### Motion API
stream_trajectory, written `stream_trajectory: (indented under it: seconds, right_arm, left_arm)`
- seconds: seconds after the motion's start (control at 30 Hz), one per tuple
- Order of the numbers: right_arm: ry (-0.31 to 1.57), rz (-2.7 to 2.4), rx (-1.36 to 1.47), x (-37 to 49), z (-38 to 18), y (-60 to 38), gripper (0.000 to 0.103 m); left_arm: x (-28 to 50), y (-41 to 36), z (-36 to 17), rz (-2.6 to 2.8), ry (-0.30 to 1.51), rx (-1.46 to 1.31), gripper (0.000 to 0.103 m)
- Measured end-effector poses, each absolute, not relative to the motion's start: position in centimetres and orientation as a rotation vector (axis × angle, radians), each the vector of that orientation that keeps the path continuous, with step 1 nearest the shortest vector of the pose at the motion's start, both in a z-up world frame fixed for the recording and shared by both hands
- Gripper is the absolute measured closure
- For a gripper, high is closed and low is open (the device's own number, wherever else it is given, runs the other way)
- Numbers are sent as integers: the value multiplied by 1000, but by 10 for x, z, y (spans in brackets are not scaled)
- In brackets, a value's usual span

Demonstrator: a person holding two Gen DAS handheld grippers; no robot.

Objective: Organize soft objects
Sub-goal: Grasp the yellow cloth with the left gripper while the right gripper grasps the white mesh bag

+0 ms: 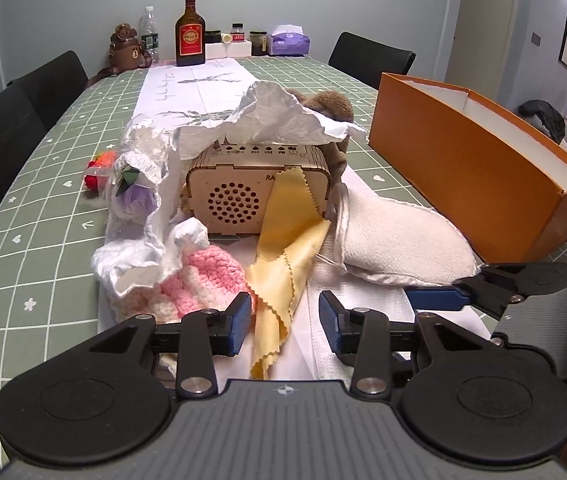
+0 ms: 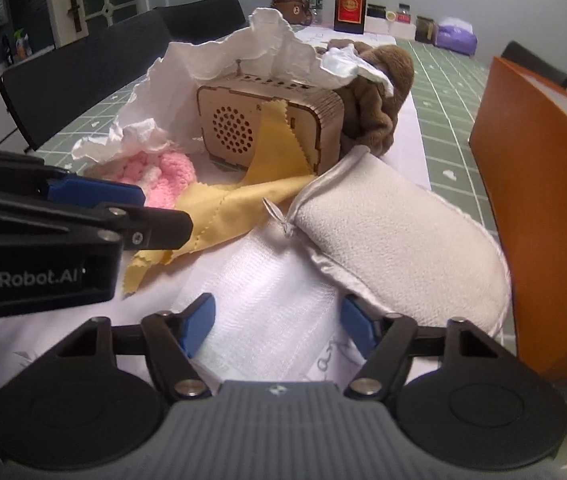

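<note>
A pile of soft things lies on a table [image 1: 43, 216], and both grippers sit at its near edge with fingers apart, holding nothing.

The left gripper [image 1: 285, 322] straddles the trailing end of a yellow cloth [image 1: 283, 264]. The cloth's long axis runs away from the fingers, up onto the front of a wooden radio [image 1: 255, 192], where its far corner drapes. This gripper is clearly the nearer one to the cloth.

The right gripper [image 2: 277, 326] hovers over a white towel [image 2: 267, 296], with a white mitt [image 2: 399, 252] touching or just beside its right finger. The mitt's long axis slants away to the left, toward the radio.

Just left of the yellow cloth lies a pink knit [image 1: 199, 284], part under crumpled white paper [image 1: 267, 120]. A brown plush [image 2: 375, 96] sits behind the radio. An open orange box [image 1: 479, 168] stands to the right, near the mitt, probably the place for the soft things. The radio pinning nothing but propping the cloth may shift if the cloth is pulled.
</note>
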State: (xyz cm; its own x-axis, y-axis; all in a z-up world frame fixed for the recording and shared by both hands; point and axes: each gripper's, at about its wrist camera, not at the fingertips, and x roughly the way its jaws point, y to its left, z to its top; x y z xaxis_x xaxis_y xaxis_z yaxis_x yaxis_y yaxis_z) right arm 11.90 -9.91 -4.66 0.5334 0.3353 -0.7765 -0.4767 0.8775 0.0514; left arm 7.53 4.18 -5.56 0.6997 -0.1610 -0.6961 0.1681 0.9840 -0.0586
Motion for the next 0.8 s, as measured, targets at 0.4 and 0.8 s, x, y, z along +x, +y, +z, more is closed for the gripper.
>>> stream_trajectory:
  seconds: [0.4, 0.8]
  right_arm:
    - [872, 547, -210, 120, -42, -106, 103]
    - [939, 541, -216, 108, -33, -147, 64]
  left_arm:
    - [93, 25, -64, -199, 769, 107, 41]
    - [114, -7, -88, -218, 812, 333, 80]
